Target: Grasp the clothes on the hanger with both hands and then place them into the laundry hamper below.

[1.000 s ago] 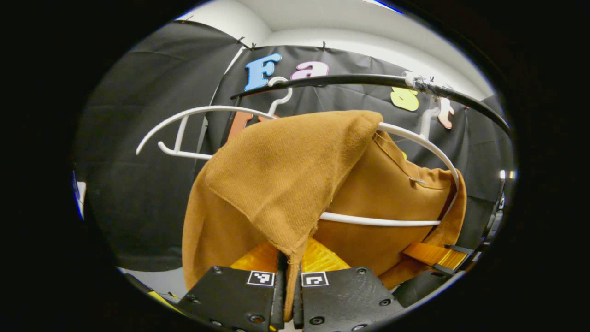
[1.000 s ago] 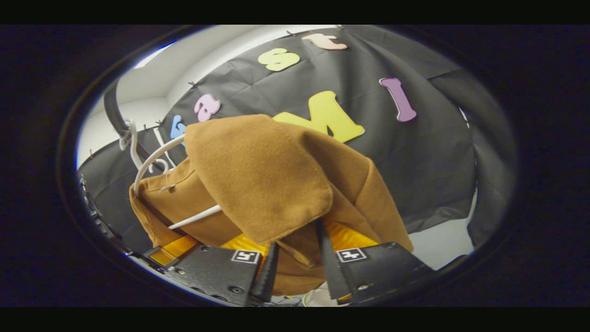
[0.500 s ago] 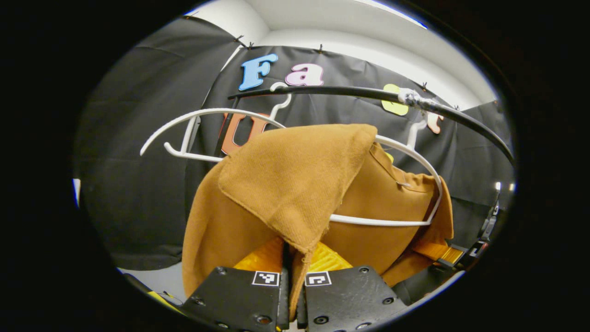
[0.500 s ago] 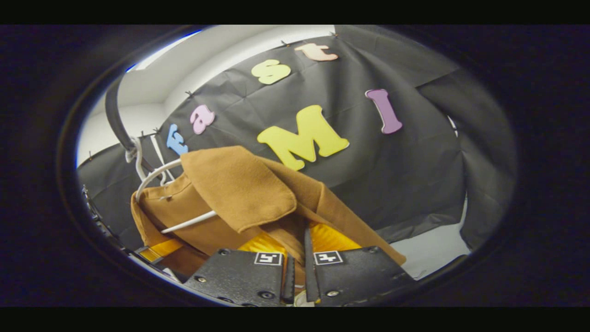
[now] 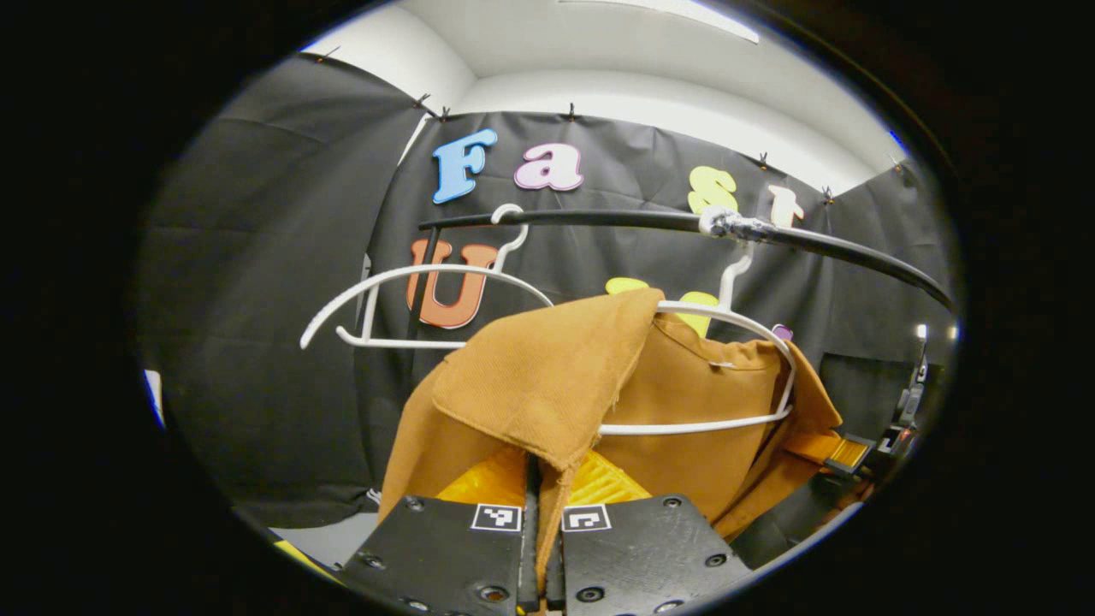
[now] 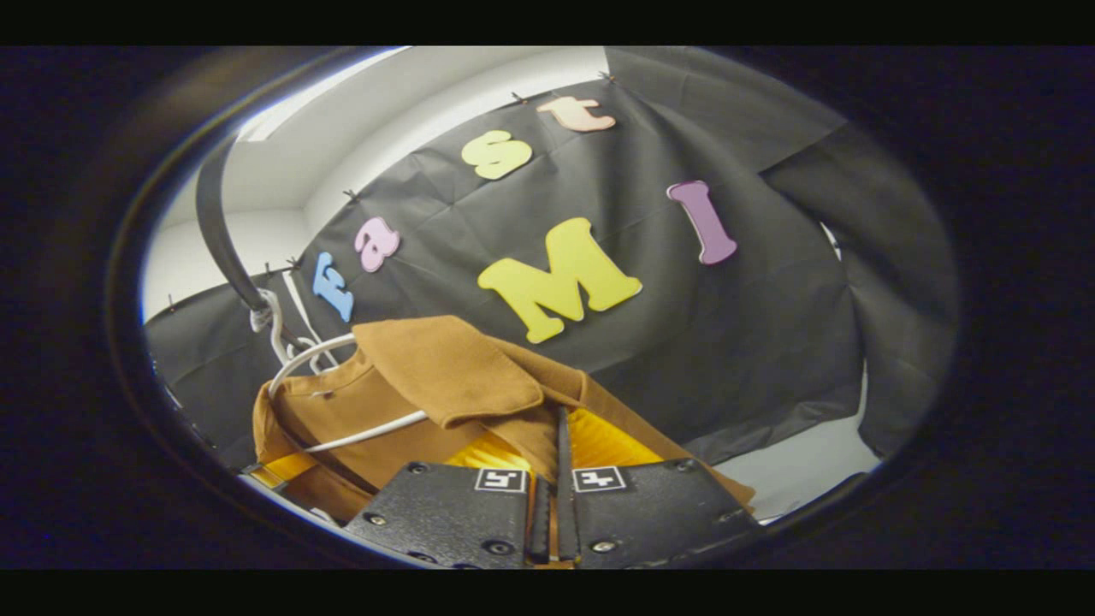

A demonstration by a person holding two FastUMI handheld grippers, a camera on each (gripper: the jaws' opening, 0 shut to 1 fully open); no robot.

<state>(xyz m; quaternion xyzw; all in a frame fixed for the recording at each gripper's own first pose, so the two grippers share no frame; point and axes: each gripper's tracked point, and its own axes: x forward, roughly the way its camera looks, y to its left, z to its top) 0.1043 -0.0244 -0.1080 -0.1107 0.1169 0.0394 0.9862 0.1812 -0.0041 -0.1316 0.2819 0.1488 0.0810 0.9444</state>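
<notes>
A brown garment (image 5: 547,385) hangs over a white hanger (image 5: 753,325) hooked on a black rail (image 5: 616,220). My left gripper (image 5: 541,479) is shut on a fold of the garment's near edge, low in the left gripper view. In the right gripper view the same brown garment (image 6: 445,376) drapes the white hanger (image 6: 312,355), and my right gripper (image 6: 554,453) is shut on its cloth. The other gripper (image 5: 847,453) shows at the garment's far right side in the left gripper view.
An empty white hanger (image 5: 402,282) hangs on the rail to the left of the garment. Black cloth walls close the booth behind and at both sides. A pale floor strip (image 6: 796,470) lies below the wall on the right.
The right gripper has closed from open onto the garment's cloth. Both grippers have sunk lower, and the garment with its hanger now sits lower and smaller in both views.
</notes>
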